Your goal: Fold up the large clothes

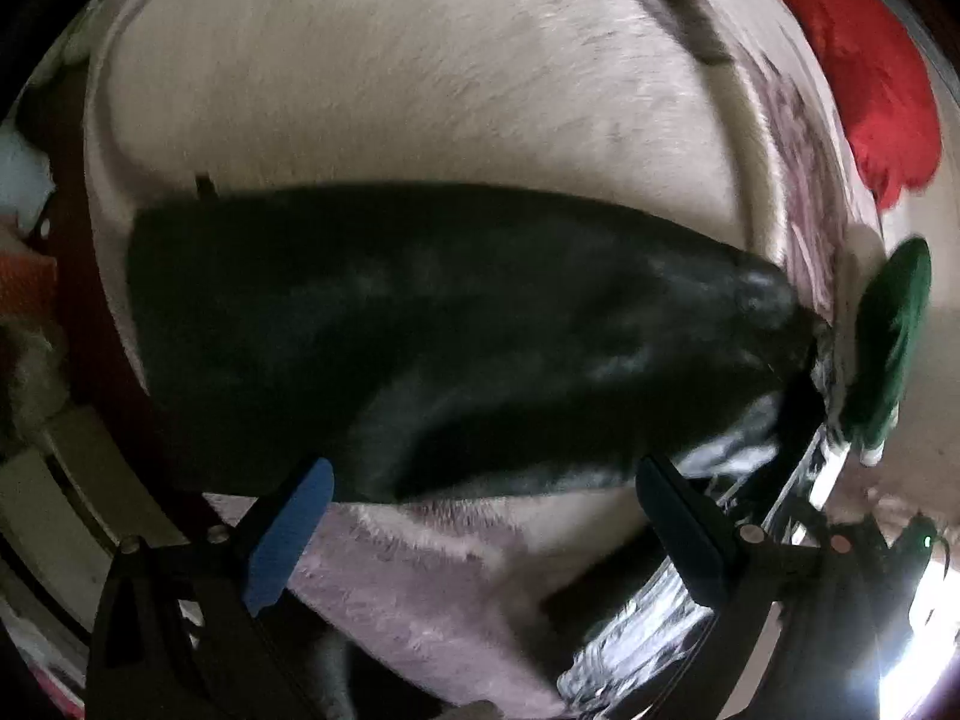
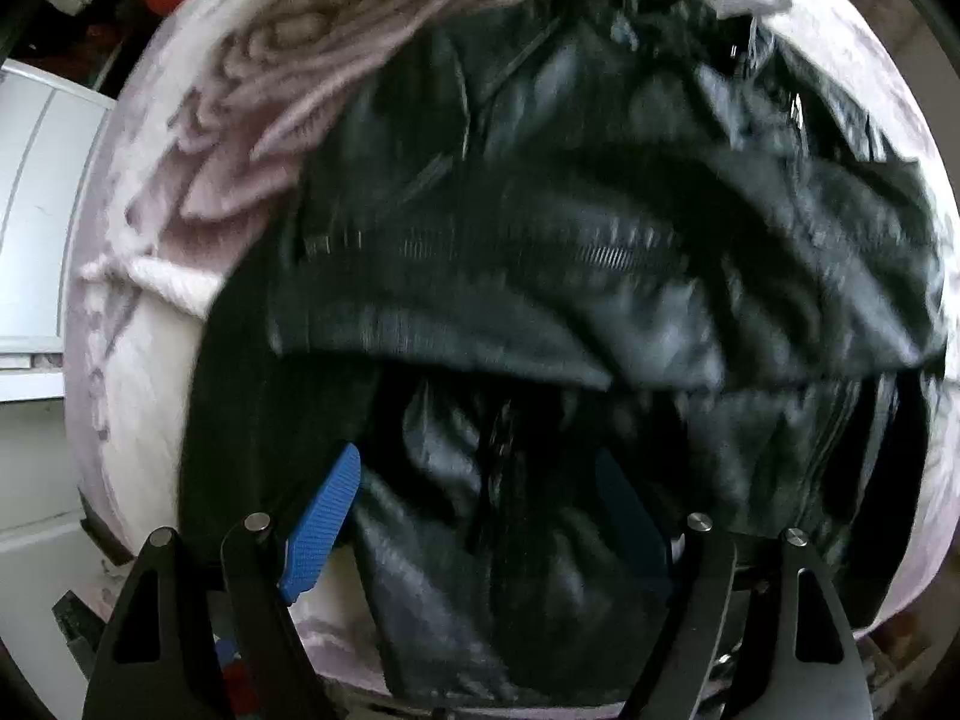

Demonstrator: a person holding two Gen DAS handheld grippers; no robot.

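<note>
Left wrist, one black jacket (image 1: 420, 324), one blanket (image 1: 420, 90)

Both fisheye views are dim, motion-blurred and bent at the rims, with black corners. Harsh white glare (image 1: 912, 648) burns the left wrist view's lower right; the dark jacket (image 2: 570, 312) loses detail

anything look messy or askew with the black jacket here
Yes. In the right wrist view the shiny black quilted jacket lies bunched and creased, one flap flopped across its zipper, not flat on the fluffy pale pink blanket.
</note>
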